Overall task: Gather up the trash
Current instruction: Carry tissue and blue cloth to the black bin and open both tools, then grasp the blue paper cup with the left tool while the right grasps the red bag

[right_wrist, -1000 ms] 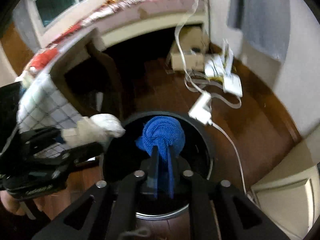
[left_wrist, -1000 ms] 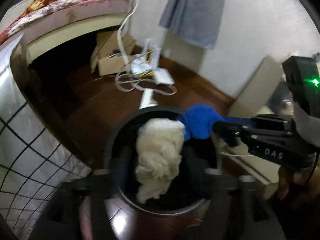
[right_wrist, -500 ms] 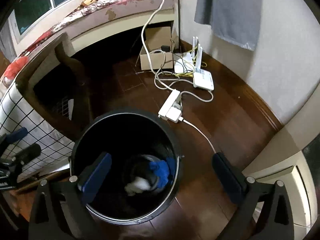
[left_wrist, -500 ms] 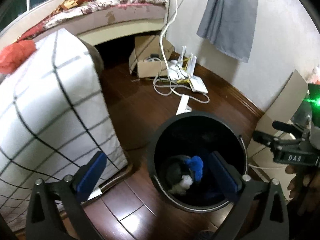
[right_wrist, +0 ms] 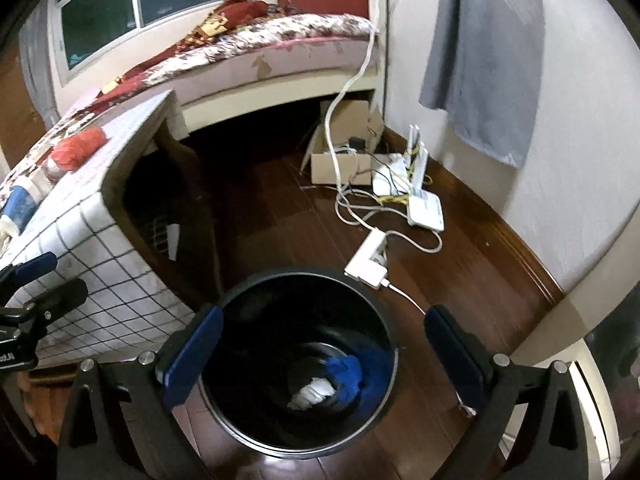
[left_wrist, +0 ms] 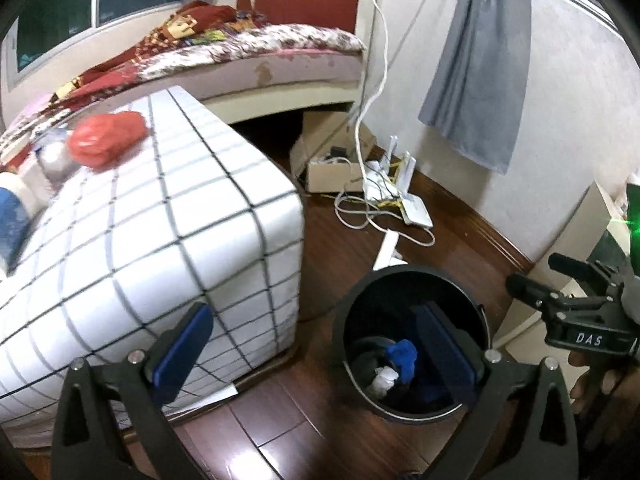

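Observation:
A black round bin (left_wrist: 360, 296) stands on the dark wood floor; it also shows in the right wrist view (right_wrist: 256, 280). At its bottom lie a blue knitted wad (left_wrist: 402, 354) (right_wrist: 346, 370) and a white wad (left_wrist: 384, 380) (right_wrist: 314, 392). My left gripper (left_wrist: 316, 354) is open and empty, held above the bin and the table's corner. My right gripper (right_wrist: 322, 354) is open and empty, above the bin's mouth. The right gripper also shows at the right of the left wrist view (left_wrist: 560, 284). On the checked tablecloth (left_wrist: 140, 220) lie a red-orange wad (left_wrist: 106, 140) (right_wrist: 78, 148) and further blurred items.
The covered table (right_wrist: 80, 240) stands left of the bin. Beyond the bin lie a power strip (right_wrist: 370, 260), routers (right_wrist: 426, 210), cables and a cardboard box (right_wrist: 340, 160) by the bed (right_wrist: 280, 48). A grey cloth (right_wrist: 488, 48) hangs on the wall.
Both grippers opened and dropped the white wad and the blue wad into the bin. Both have since risen and drawn back, so the table and bed show more.

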Demonstrator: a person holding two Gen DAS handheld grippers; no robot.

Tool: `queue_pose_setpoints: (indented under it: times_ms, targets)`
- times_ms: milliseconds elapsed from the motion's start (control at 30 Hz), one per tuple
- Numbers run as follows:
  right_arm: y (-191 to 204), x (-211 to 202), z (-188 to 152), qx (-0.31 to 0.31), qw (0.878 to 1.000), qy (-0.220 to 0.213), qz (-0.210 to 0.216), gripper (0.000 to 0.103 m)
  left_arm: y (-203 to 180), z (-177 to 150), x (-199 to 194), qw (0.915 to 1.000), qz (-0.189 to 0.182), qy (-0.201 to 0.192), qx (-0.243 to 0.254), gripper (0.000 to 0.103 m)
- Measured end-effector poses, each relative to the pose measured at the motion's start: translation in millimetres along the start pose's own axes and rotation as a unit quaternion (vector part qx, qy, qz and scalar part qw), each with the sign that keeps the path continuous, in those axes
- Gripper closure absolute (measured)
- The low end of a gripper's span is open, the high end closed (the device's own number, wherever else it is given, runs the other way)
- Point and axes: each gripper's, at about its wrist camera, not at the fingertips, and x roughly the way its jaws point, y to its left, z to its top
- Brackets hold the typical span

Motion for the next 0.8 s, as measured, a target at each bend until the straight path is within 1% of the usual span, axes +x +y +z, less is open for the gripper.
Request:
queue_pose_setpoints:
  times_ms: [133, 233, 300, 400, 600, 667, 733, 767, 800]
  targets:
    - [20.5, -8.7, 3.8, -0.013, 1.0, -0.013, 0.011, 0.001, 12.3, 1.9, -14.3, 0.9998, 0.011, -0.013, -0.01, 0.001]
    - [39.0, -16.7, 9.2, -0.023, 0.999, -0.028, 0.024, 0.001, 26.1, 2.5, -24.8, 0.9993, 0.027, -0.018, -0.019, 0.001]
    - [56.2, -20.8, 15.1, -0.034, 0.998, -0.037, 0.036, 0.001, 39.5, 2.2, -32.5, 0.9988, 0.03, -0.022, -0.031, 0.001]
    - [80.8, -24.8, 24.1, -0.049, 0.996, -0.049, 0.054, 0.001, 57.4, 0.1, -41.7, 0.9975, 0.045, -0.028, -0.047, 0.001]
    - [134.1, -26.8, 42.8, -0.074, 0.99, -0.062, 0.102, 0.001, 103.9, -8.5, -63.9, 0.9921, 0.096, -0.037, -0.072, 0.001]
    - [156.5, -26.4, 47.3, -0.097, 0.988, -0.054, 0.11, 0.001, 123.1, -9.9, -71.0, 0.9884, 0.123, -0.039, -0.08, 0.001]
    - [178.5, -25.3, 52.9, -0.115, 0.986, -0.045, 0.115, 0.001, 142.3, -11.1, -74.3, 0.9829, 0.157, -0.035, -0.091, 0.001]
    - [187.3, -24.7, 54.7, -0.118, 0.984, -0.043, 0.126, 0.001, 155.2, -11.3, -75.9, 0.9789, 0.175, -0.035, -0.1, 0.001]
    - [198.8, -23.2, 58.5, -0.122, 0.982, -0.041, 0.137, 0.001, 164.7, -11.2, -77.3, 0.9765, 0.183, -0.035, -0.108, 0.001]
